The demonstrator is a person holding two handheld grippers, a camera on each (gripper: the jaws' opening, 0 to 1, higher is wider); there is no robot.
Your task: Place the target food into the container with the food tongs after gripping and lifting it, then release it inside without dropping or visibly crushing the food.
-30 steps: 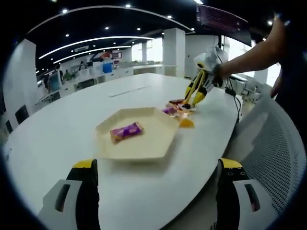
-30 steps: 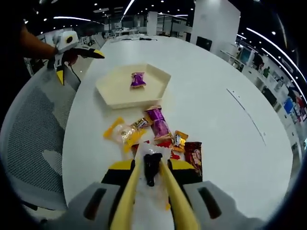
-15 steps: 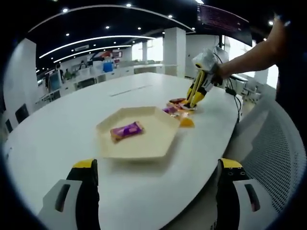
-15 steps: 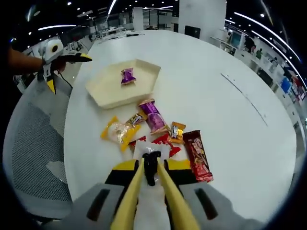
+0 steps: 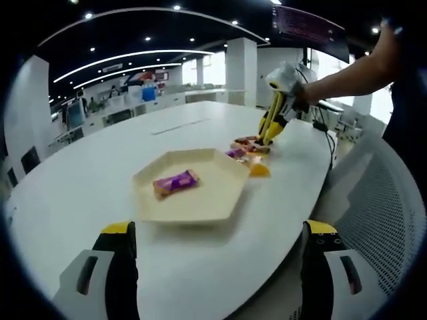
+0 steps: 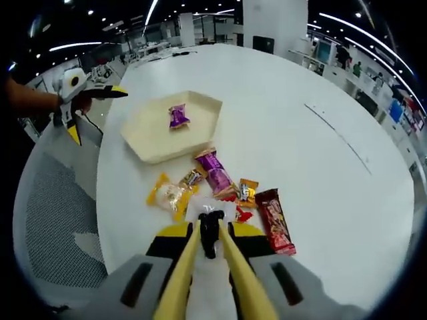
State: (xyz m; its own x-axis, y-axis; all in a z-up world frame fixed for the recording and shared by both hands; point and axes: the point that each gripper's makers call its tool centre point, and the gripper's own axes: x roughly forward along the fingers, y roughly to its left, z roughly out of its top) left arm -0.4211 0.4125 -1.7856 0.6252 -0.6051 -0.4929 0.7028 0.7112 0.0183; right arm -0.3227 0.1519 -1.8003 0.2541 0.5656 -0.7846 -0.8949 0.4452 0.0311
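The right gripper (image 6: pixel 211 235) carried yellow food tongs (image 6: pixel 200 273), whose two long arms ran close together and pinched a white packet (image 6: pixel 212 208); a dark patch sat at the tips, and what lay under it was hard to make out. Beyond the tips a loose heap of glossy wrappers lay on the smooth white table (image 6: pixel 300 160): a purple packet (image 6: pixel 215 172), a yellow packet (image 6: pixel 167 195), a small orange one (image 6: pixel 249 191) and a dark red bar (image 6: pixel 273 220), with red wrappers half hidden behind the white packet. The cream hexagonal tray (image 5: pixel 220 200) stood near the heap, with a purple sweet (image 5: pixel 176 182) inside. The left gripper (image 5: pixel 217 267) hung low over the table edge, jaws spread wide with nothing between them, their bases cut off.
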